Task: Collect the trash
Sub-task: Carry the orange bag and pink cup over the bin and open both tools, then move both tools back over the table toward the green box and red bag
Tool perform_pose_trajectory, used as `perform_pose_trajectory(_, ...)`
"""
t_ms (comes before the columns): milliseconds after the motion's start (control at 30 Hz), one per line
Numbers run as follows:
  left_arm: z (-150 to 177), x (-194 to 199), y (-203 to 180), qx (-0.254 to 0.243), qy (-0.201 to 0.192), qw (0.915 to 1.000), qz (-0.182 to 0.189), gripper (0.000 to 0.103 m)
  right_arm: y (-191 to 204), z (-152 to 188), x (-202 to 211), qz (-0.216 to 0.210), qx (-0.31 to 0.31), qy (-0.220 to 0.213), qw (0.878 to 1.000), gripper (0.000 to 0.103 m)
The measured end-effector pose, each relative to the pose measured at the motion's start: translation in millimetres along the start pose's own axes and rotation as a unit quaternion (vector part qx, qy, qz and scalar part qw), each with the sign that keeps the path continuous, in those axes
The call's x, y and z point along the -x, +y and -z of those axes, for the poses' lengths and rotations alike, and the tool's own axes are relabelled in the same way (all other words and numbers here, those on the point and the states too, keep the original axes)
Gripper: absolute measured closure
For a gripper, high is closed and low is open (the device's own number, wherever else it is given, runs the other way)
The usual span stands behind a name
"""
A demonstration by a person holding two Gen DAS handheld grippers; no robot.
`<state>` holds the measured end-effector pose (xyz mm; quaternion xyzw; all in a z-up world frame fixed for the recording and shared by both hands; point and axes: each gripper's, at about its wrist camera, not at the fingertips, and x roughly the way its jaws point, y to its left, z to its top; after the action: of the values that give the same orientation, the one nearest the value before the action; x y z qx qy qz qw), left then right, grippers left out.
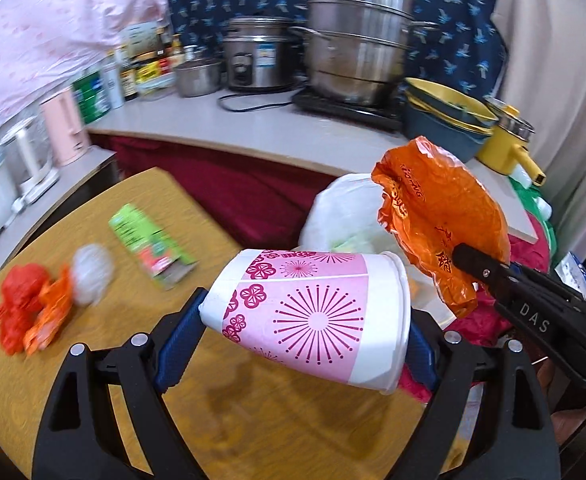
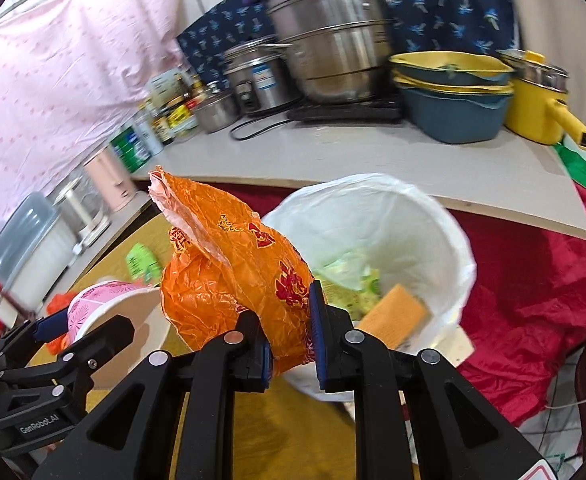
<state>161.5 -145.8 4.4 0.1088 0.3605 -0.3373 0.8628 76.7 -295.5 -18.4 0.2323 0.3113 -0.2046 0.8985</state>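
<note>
My left gripper [image 1: 305, 344] is shut on a pink-and-white paper cup [image 1: 313, 312], held sideways above the yellow table; the cup also shows in the right wrist view [image 2: 113, 304]. My right gripper [image 2: 291, 328] is shut on a crumpled orange plastic bag [image 2: 233, 276], held just left of a white-lined trash bin [image 2: 433, 232] with food scraps and a sponge inside. The orange bag [image 1: 441, 216] and bin [image 1: 333, 212] also show in the left wrist view. A green wrapper [image 1: 149, 244], a white wad [image 1: 91, 272] and red-orange scraps [image 1: 29, 312] lie on the table.
A counter [image 1: 233, 124] behind holds steel pots [image 1: 353, 52], a rice cooker [image 1: 257, 56], bottles, stacked basins [image 1: 445, 120] and a yellow pot [image 1: 505, 144]. A pink kettle [image 1: 63, 132] stands at left. Red cloth [image 2: 533, 300] lies right of the bin.
</note>
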Motion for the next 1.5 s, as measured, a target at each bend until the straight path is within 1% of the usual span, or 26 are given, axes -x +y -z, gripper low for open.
perform_pose_trajectory(67, -7.2, -11.1, -14.6, -0.009, 0.002, 0.9999, 0.008, 0.021, -20.5, -5.2, -2.4, 0.011, -0.014, -0.003, 1.0, 0.088)
perform_pose_trajectory(200, -18.0, -32.2, -36.0, -0.019, 0.008, 0.9996, 0.017, 0.021, -48.1, -9.8, -10.2, 0.026, -0.031, -0.003, 0.999, 0.088)
perform_pose_trajectory(433, -28.6, -63.8, -55.9, -0.029, 0.023, 0.999, 0.026, 0.021, -63.9, -10.5, -31.4, 0.035, -0.043, 0.008, 0.998, 0.088)
perform_pose_trajectory(567, -31.6, -80.4, -58.8, -0.028, 0.034, 0.9987, 0.027, 0.021, -71.2, -10.3, -44.3, 0.038, -0.05, 0.015, 0.998, 0.087)
perform_pose_trajectory(667, -32.8, -86.2, -57.8, -0.027, 0.038, 0.9984, 0.031, 0.02, -73.2, -9.9, -49.4, 0.037, -0.056, 0.018, 0.998, 0.083)
perform_pose_trajectory(733, -34.0, -90.5, -57.9, -0.025, 0.043, 0.9981, 0.034, 0.02, -72.9, -9.8, -51.3, 0.041, -0.057, 0.014, 0.997, 0.081)
perform_pose_trajectory(800, -34.2, -92.9, -56.5, -0.021, 0.044, 0.9983, 0.031, 0.019, -72.8, -10.7, -52.0, 0.042, -0.058, 0.014, 0.997, 0.078)
perform_pose_trajectory(833, -34.4, -93.5, -55.8, -0.019, 0.045, 0.9983, 0.032, 0.017, -72.6, -11.2, -51.1, 0.043, -0.059, 0.011, 0.997, 0.074)
perform_pose_trajectory(867, -34.4, -93.2, -54.6, -0.016, 0.045, 0.9984, 0.031, 0.016, -72.5, -11.9, -50.0, 0.045, -0.06, 0.008, 0.997, 0.072)
perform_pose_trajectory(933, -35.1, -91.4, -52.9, -0.012, 0.041, 0.9986, 0.031, 0.015, -71.3, -13.8, -45.2, 0.046, -0.06, -0.002, 0.997, 0.063)
perform_pose_trajectory(1000, -35.9, -88.1, -51.9, -0.01, 0.038, 0.9987, 0.031, 0.015, -70.6, -16.6, -41.5, 0.046, -0.061, -0.008, 0.997, 0.058)
perform_pose_trajectory(1267, -41.0, -67.9, -47.4, -0.009, 0.017, 0.9994, 0.028, 0.015, -57.9, -23.4, -22.3, 0.039, -0.053, -0.027, 0.997, 0.052)
perform_pose_trajectory(1500, -41.9, -39.9, -29.0, 0.005, -0.007, 0.9999, 0.015, 0.014, -32.5, -26.8, -10.1, 0.027, -0.034, -0.033, 0.998, 0.049)
